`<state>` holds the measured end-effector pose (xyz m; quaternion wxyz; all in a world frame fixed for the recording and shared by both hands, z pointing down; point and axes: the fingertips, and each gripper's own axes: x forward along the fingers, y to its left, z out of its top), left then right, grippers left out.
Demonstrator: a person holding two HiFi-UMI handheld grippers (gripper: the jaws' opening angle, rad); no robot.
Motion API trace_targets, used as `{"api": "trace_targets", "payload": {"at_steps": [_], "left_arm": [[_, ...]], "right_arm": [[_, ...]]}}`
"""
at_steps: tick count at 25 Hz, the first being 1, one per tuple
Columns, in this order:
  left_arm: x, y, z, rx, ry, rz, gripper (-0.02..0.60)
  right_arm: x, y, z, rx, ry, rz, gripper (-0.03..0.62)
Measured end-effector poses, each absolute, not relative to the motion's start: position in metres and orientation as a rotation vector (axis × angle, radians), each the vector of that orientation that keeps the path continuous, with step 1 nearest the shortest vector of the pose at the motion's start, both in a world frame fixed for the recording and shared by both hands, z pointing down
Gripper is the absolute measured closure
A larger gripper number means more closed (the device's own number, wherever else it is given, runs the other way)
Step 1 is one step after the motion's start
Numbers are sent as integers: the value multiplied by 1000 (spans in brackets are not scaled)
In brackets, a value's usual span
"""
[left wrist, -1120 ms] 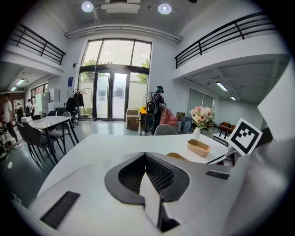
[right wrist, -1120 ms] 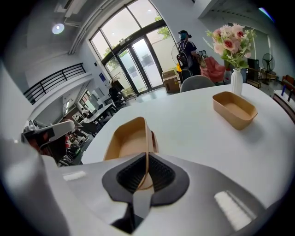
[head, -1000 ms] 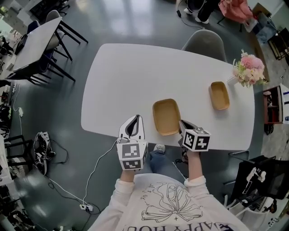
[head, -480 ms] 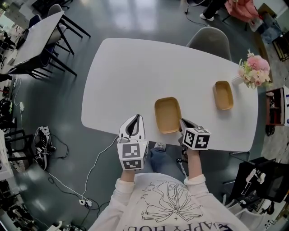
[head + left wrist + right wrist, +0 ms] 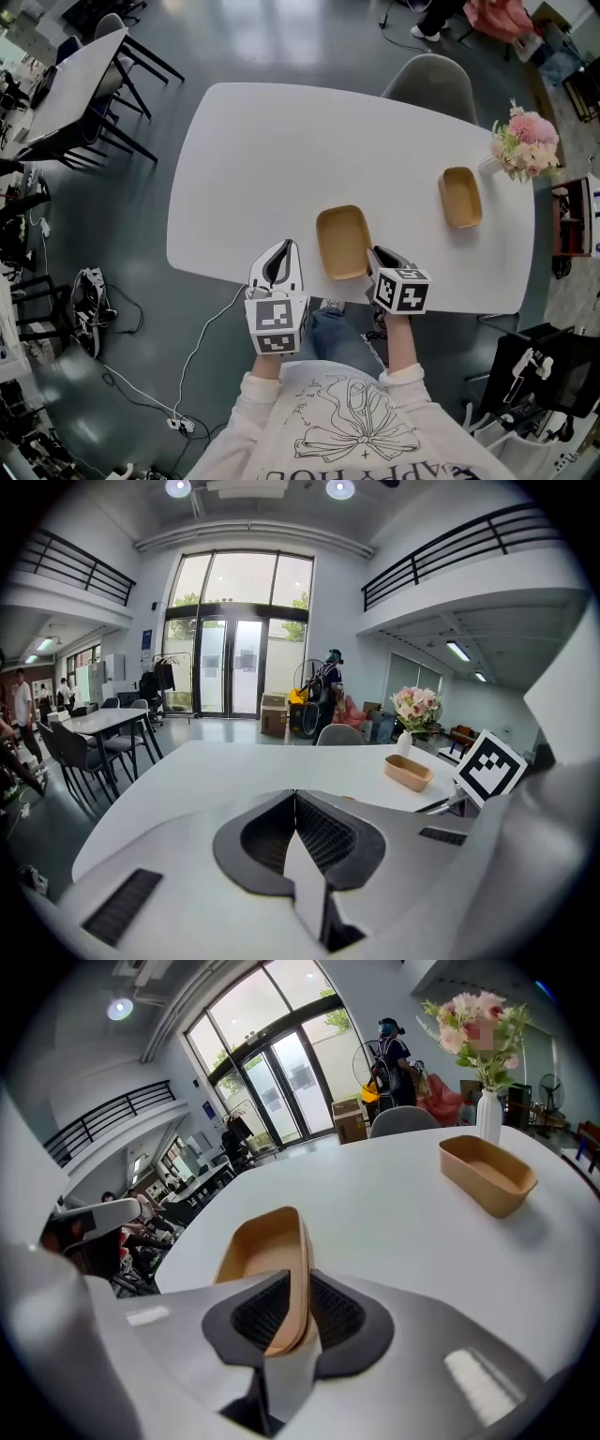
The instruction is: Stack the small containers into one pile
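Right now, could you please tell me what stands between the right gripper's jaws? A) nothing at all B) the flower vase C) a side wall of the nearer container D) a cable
C: the right gripper view shows a wall of the nearer container between the jaws of the right gripper, which have just been opening.

Head view, lower edge: large outlined capitals on the front of the person's white sweatshirt, cut off by the frame, appear to read "APPY HO". The fine script inside the line drawing beside them is too small to read.
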<state>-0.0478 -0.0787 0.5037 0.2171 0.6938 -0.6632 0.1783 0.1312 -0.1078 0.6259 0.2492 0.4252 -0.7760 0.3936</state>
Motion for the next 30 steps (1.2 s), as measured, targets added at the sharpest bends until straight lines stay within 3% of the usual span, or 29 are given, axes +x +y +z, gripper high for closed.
{"api": "trace_targets", "payload": {"at_steps": [10,30], "left_arm": [[-5,-99,479,2057,-1792,474,574],[152,-157,446,2395,-1457,425,574]], "right_arm": [[175,-132,572,1349,-2193,1019,510],[326,-148,519,1811,-2073,964,510]]}}
